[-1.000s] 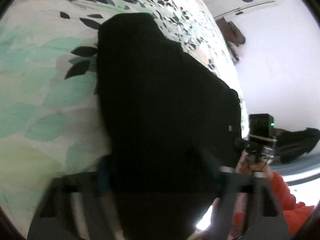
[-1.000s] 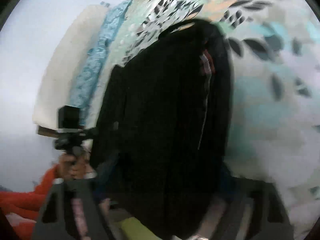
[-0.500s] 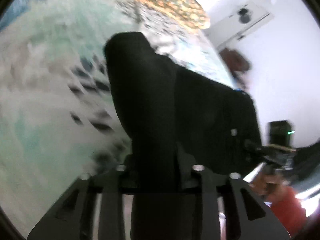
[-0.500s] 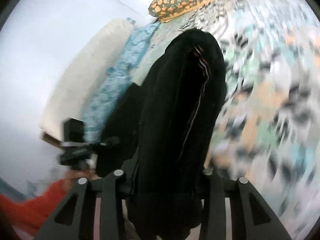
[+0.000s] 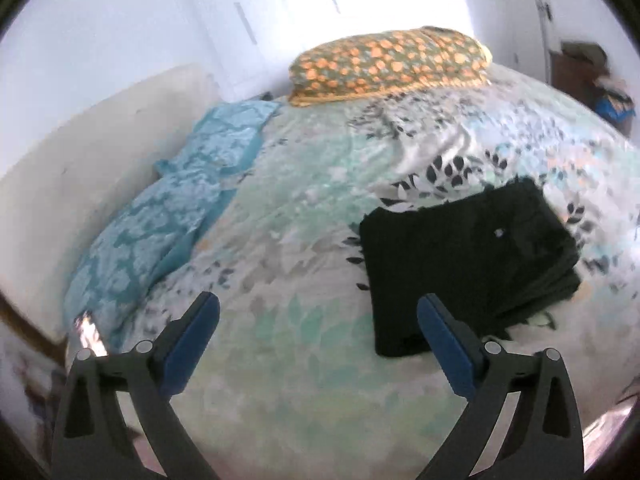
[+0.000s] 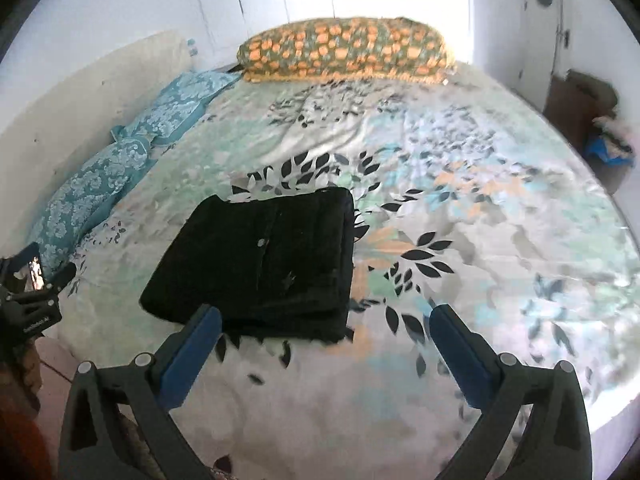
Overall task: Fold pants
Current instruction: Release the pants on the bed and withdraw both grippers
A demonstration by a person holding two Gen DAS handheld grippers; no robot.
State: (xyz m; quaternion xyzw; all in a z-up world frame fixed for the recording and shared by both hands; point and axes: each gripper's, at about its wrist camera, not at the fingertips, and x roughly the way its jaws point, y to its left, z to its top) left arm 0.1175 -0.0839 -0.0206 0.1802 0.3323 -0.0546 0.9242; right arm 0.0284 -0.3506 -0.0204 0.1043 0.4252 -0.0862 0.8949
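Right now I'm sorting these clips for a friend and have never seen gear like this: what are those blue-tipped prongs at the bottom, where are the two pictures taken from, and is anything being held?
No robot here: a person holds a two-finger gripper in each hand, and each one carries a wide-angle camera looking forward along its fingers. One picture comes from the left gripper, the other from the right gripper. The prongs are their fingers, with blue pads.

Both look down on a bed covered by a leaf-print bedspread. On it lie the black pants, folded into a flat rectangle, a blue patterned pillow along one side and an orange-spotted pillow at the far end.

Nothing is held: both sets of jaws are opening wide, with nothing between them.
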